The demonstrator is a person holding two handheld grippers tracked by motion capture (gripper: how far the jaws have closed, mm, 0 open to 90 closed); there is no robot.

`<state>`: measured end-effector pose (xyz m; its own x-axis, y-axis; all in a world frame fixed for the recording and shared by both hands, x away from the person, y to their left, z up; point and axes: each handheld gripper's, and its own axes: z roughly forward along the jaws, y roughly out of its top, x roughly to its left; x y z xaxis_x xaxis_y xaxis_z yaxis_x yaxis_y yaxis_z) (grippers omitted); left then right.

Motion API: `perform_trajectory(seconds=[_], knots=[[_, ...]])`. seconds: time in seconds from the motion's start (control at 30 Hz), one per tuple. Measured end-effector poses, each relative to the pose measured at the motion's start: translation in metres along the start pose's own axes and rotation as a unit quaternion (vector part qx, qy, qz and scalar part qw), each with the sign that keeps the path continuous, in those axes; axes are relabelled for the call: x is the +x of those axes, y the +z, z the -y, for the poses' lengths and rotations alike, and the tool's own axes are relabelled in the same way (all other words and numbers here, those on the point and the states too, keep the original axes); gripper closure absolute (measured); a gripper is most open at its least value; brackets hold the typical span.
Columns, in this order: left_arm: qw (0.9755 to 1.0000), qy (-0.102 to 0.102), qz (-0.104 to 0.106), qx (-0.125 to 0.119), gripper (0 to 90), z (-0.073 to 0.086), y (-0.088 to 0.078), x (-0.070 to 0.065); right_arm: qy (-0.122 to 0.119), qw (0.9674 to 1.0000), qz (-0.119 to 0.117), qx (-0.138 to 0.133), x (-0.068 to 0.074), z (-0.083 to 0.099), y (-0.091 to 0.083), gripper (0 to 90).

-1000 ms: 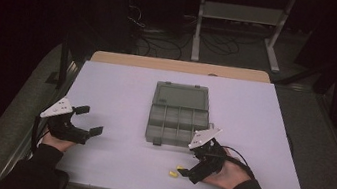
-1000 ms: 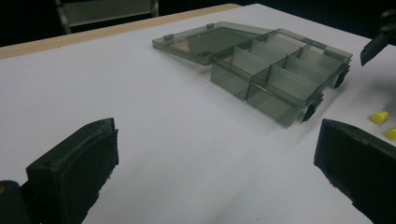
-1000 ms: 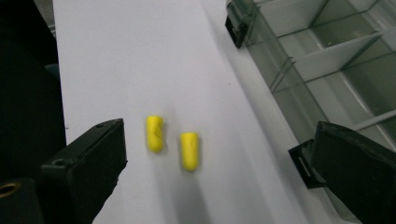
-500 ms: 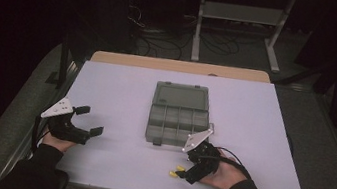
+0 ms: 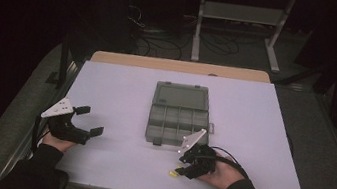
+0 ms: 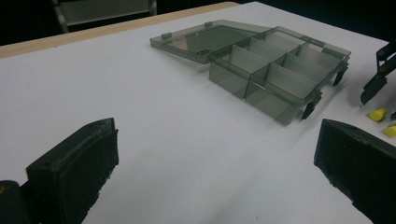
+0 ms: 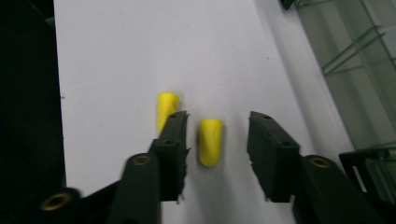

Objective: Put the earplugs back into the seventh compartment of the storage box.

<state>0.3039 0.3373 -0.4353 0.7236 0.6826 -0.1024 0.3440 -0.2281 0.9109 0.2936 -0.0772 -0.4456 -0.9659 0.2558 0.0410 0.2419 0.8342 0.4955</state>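
- Right claw (image 7: 215,140): low over the worktop (image 5: 122,87) near its front edge, just in front of the organiser box (image 5: 178,121). Jaws have just been closing, one yellow earplug (image 7: 210,141) lying between them; a gap shows on both sides of it, so the pads are not yet pressing and the claw counts as released. Same claw seen from above (image 5: 185,165), held in the person's right hand (image 5: 220,173).
- Second yellow earplug (image 7: 166,109): flat on the worktop just outside the jaw that stands left in the right gripper view, partly hidden behind that jaw's tip.
- Organiser box: smoky clear plastic, lid swung flat open toward the far edge, compartments facing up, around the middle of the worktop. Seen from the side in the left gripper view (image 6: 275,70).
- Left claw (image 5: 86,118): released, jaws wide apart with bare worktop between them, near the front left corner, well apart from the box; held in the left hand (image 5: 56,139).
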Motion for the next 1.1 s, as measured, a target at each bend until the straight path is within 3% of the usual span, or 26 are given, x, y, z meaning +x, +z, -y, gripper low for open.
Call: perform_trajectory(seconds=[0.23, 0.8, 1.1], knots=[[1.0, 0.0, 0.0, 0.0, 0.0, 0.0, 0.0, 0.0, -0.007, 1.0, -0.002, 0.007, 0.0, 0.0, 0.001, 77.7], [1.0, 0.0, -0.001, 0.002, 0.0, 0.0, 0.0, 0.0, -0.001, 0.9999, -0.002, -0.014, -0.003, -0.007, -0.019, 79.7], [1.0, -0.001, -0.001, 0.002, 0.0, 0.0, 0.0, 0.0, -0.003, 0.9994, 0.012, -0.033, -0.011, -0.017, -0.044, 79.7]])
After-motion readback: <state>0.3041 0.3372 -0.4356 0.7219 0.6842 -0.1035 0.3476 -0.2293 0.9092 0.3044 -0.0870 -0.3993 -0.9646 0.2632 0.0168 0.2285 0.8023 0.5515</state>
